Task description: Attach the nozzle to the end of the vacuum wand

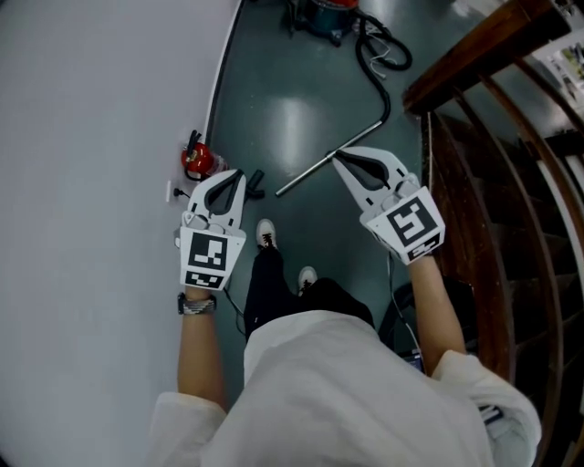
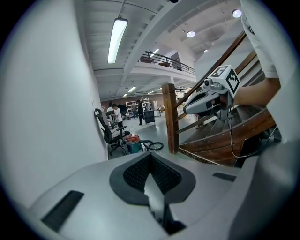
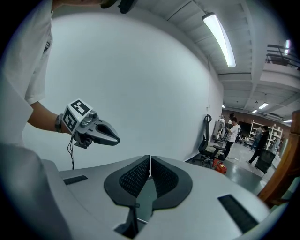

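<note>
The jaws of both grippers are closed and hold nothing: the pads of the left gripper (image 2: 150, 157) meet in its own view with only air in front of them, and the pads of the right gripper (image 3: 150, 159) show only a thin slit with nothing in it. In the head view both grippers hang well above the floor (image 1: 301, 100), the left one near the white wall (image 1: 91, 137) and the right one near the wooden staircase (image 1: 493, 137). The vacuum wand (image 1: 306, 174) lies on the floor between them, a metal tube that goes to the far right, bends and joins the hose (image 1: 374, 55) of the vacuum cleaner (image 1: 328, 14) at the far end. A small dark piece (image 1: 255, 182) lies just left of the near end of the wand, beside a red object (image 1: 196, 162); it may be the nozzle, but I cannot tell for sure. I judge that the task is not yet started and the step in hand is the approach. The next move calls for both jaws to be opened and brought down to the floor, one to take the wand near its free end and one to take the nozzle, so that the two openings can be lined up.
</note>
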`<state>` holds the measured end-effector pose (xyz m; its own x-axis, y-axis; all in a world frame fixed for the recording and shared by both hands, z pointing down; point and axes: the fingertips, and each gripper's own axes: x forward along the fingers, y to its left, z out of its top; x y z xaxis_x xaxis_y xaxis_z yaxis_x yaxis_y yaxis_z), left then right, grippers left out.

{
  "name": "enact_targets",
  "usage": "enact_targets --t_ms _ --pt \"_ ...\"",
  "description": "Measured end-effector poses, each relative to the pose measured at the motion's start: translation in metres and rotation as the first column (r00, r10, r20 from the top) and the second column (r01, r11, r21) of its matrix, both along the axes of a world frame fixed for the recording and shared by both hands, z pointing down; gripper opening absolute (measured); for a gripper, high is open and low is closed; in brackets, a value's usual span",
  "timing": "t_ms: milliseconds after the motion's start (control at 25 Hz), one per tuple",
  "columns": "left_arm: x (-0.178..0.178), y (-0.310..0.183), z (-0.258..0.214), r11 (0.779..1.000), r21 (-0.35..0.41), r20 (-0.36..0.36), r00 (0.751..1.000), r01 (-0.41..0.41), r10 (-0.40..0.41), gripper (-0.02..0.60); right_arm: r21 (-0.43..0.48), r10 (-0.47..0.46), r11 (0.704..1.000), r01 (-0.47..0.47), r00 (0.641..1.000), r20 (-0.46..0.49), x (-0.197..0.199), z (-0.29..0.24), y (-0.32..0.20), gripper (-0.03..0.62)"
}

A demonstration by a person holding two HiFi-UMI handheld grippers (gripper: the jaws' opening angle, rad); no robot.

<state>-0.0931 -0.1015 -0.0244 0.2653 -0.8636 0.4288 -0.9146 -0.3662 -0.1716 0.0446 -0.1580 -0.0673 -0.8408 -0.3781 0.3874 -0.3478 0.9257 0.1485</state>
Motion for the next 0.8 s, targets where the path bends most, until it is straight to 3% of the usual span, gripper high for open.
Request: enact_targets --t_ms 280,800 --pt "0.004 -0.015 0.032 0.999 -0.005 0.036 0.999 -0.037 0.037 -0.002 0.022 -0.017 1.0 0.018 0.999 -0.031 -0.004 0.041 -0.012 0.029" --pt "-0.029 -0.049 0.121 0.998 -0.03 0.048 0.997 -0.059 0.061 -0.002 0.002 0.013 1.0 -0.013 0.999 -0.04 -0.028 0.145 -0.052 0.029"
